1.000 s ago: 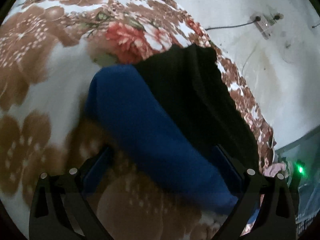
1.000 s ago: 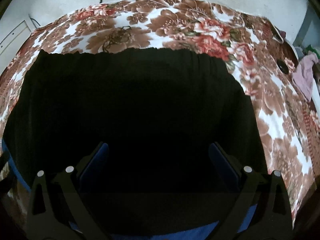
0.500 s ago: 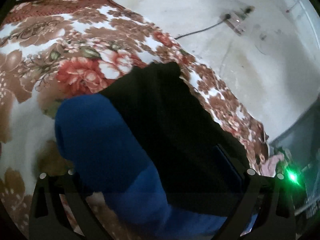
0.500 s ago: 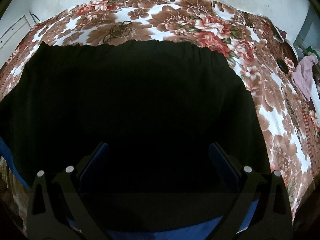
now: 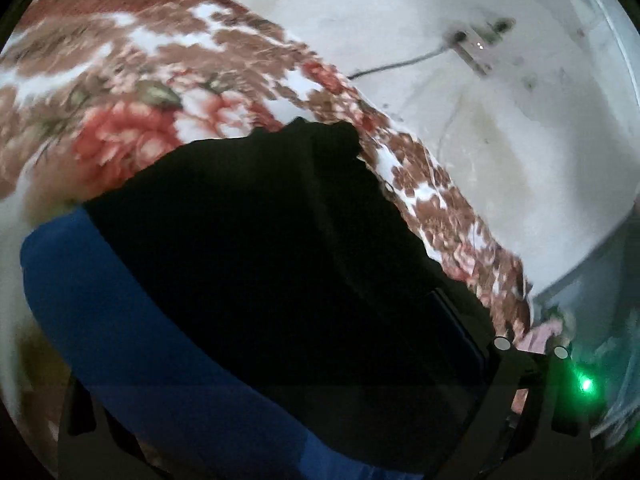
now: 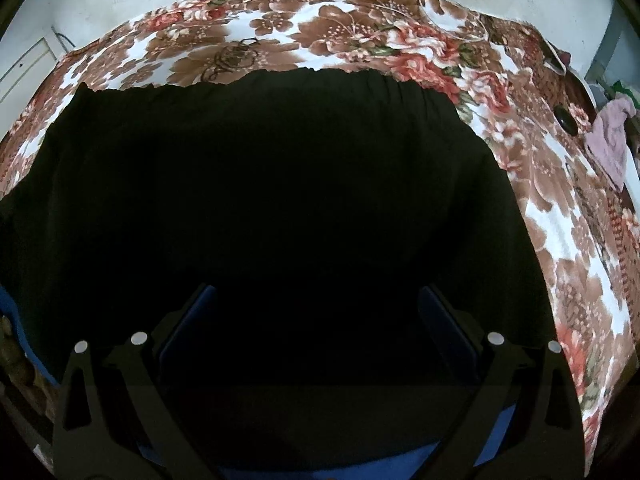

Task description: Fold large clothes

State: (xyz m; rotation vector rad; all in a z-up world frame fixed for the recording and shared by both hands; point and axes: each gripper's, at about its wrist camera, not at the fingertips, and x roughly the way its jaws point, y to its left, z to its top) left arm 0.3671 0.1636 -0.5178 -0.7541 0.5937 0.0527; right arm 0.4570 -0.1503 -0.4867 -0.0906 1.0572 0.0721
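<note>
Two garments, black cloth (image 6: pixel 280 208) over blue cloth (image 5: pixel 132 344), lie on the floral blanket (image 6: pixel 360 28). Right hand-held gripper (image 6: pixel 316 320) fingers stand apart over it. Left hand-held gripper (image 5: pixel 280 360) state: cannot tell.

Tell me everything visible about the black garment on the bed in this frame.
The black garment is a large, matte, soft-looking cloth spread fairly flat over the floral bedspread. Its far edge is gathered and wavy. A blue layer shows beneath its near and left edges; whether that is lining or a separate piece is unclear. The right tongs stand open above it, fingers apart.
</note>
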